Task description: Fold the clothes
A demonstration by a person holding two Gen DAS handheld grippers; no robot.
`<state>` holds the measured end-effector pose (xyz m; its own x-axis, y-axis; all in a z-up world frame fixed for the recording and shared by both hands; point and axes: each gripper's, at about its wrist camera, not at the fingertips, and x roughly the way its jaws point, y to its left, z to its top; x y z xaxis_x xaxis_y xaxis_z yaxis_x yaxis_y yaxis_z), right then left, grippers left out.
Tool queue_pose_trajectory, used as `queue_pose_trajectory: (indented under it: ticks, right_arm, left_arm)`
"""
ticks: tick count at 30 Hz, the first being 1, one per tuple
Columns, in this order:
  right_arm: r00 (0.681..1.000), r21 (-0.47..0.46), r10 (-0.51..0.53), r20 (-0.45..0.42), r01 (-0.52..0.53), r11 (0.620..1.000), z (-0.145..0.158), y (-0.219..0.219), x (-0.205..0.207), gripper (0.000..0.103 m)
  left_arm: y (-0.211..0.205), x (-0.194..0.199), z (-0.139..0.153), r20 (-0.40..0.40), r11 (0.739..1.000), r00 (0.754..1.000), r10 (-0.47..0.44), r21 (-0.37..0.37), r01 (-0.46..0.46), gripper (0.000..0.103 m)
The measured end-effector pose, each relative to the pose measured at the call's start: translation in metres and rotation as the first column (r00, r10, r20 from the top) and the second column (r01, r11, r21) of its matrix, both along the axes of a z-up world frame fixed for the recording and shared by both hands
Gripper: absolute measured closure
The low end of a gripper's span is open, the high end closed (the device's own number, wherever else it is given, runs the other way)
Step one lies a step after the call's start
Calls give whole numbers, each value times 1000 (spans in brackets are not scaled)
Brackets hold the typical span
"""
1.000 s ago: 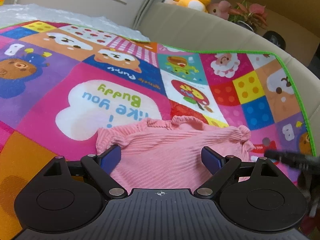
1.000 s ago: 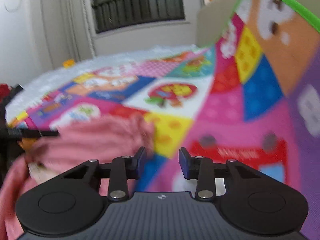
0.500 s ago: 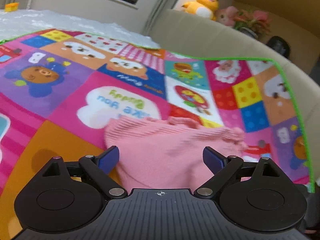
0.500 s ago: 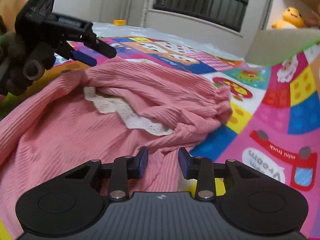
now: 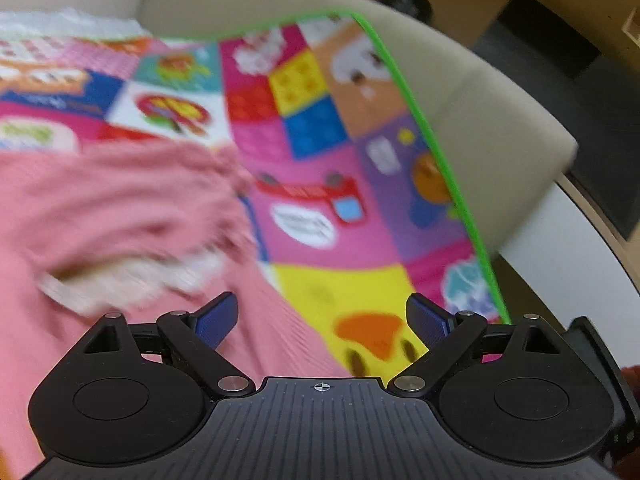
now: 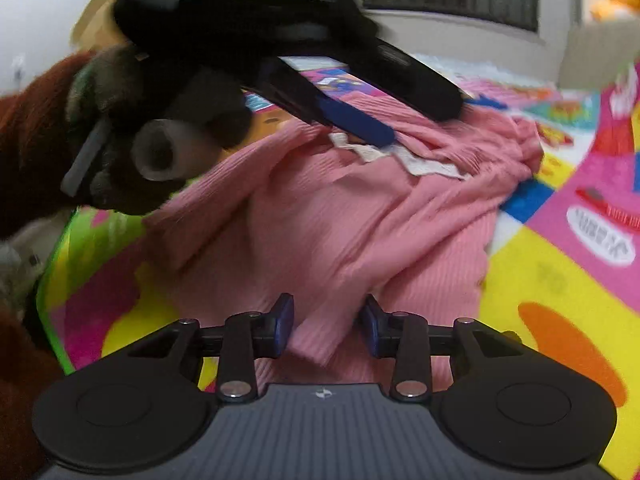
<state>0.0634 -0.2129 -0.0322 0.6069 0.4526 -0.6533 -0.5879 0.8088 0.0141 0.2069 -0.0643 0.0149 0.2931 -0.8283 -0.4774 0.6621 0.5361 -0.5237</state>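
Both grippers, left gripper [image 5: 322,316] and right gripper [image 6: 326,326], gape empty over the rumpled pink top [image 6: 340,216]; folding looks barely begun.

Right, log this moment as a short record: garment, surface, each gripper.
garment: pink ribbed top, crumpled, white lace trim showing
surface: colourful play mat, green-edged
left gripper: open, holding nothing, over the top's edge and the mat
right gripper: open, fingers either side of a fold at the top's near edge
sharpness: both views motion-blurred
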Motion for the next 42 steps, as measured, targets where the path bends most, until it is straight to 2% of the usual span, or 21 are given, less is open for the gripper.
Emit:
queue_pose_trajectory:
  ticks: [1,3,5,7,9,11,14,17,19,21,23,24,27,30,32,34,36,38,40,41,42]
  right_arm:
    - [999,-1,34,1,-34,999,1,3,-5,66]
    - [996,2,89,-1,-89,996,2,8,-13,59]
    - [993,3,118,-5,-118,993,2,11,-17,56]
    - [992,-1,128,3,-128,992,5,11,-19,56]
    - [990,19,142,21,-142,990,13,6,-23,50]
    - [988,31,147,44,-148,988,22,-1,-26,38]
    - [992,-40,113,61,-111,993,20,-6,-23,37]
    - [998,-129,55,12,-53,990,3,-12,-13,37]
    - [998,-132,64,17,-61,989,11,-21,-9,37]
    - [997,-130,78,26,-74,989,21,-30,-6,34]
    - [996,-109,59,61,-53,993,44,-46,3,19]
    - [996,-94,41,80,-33,995,56,-58,12,17]
    - [991,-33,-34,126,39,999,78,-75,54,17]
    - [981,25,-121,150,119,993,90,-79,101,21]
    - [976,60,-177,129,170,984,87,-76,138,46]
    - [971,70,-220,96,214,974,75,-72,170,58]
    - [965,45,-250,74,248,968,57,-67,194,60]
    - [958,19,-282,52,281,960,39,-63,218,60]
    - [950,-58,-312,5,312,948,9,-59,240,60]
    - [949,-50,-314,-9,313,948,4,-63,243,58]
    - [949,-32,-313,-19,313,949,2,-68,246,57]
  left_arm:
    - [-5,-4,-2,-4,1000,1000,-19,2,19,8]
    - [-11,-11,-7,-7,999,999,-39,30,39,8]
    - [-16,-15,-12,11,993,999,-30,111,29,8]
    - [-17,-19,-18,43,977,999,-4,215,-5,9]
    - [-15,-21,-22,67,959,998,10,281,-28,14]
    - [-10,-22,-23,74,954,997,8,297,-30,14]
    - [-7,-26,-23,86,948,996,6,316,-33,14]
    - [-7,-33,-24,109,934,994,-15,355,-25,13]
    - [-4,-40,-24,121,928,992,-35,371,-12,12]
    - [4,-44,-23,107,933,994,-37,360,-4,11]
    - [17,-46,-20,81,944,996,-26,329,-2,11]
    - [26,-45,-17,63,955,998,-12,297,-8,10]
    - [51,-32,3,81,977,995,52,200,-68,8]
    - [74,-3,23,104,977,981,165,120,-177,8]
    - [86,20,29,100,966,966,240,78,-248,8]
    - [96,42,28,95,948,947,307,61,-313,8]
    - [103,68,14,57,927,930,363,75,-367,8]
    - [105,91,-7,17,908,918,397,138,-395,9]
    - [106,103,-26,10,894,916,402,211,-395,13]
    - [107,107,-34,11,888,916,400,242,-391,14]
    - [111,110,-35,9,889,917,400,240,-390,13]
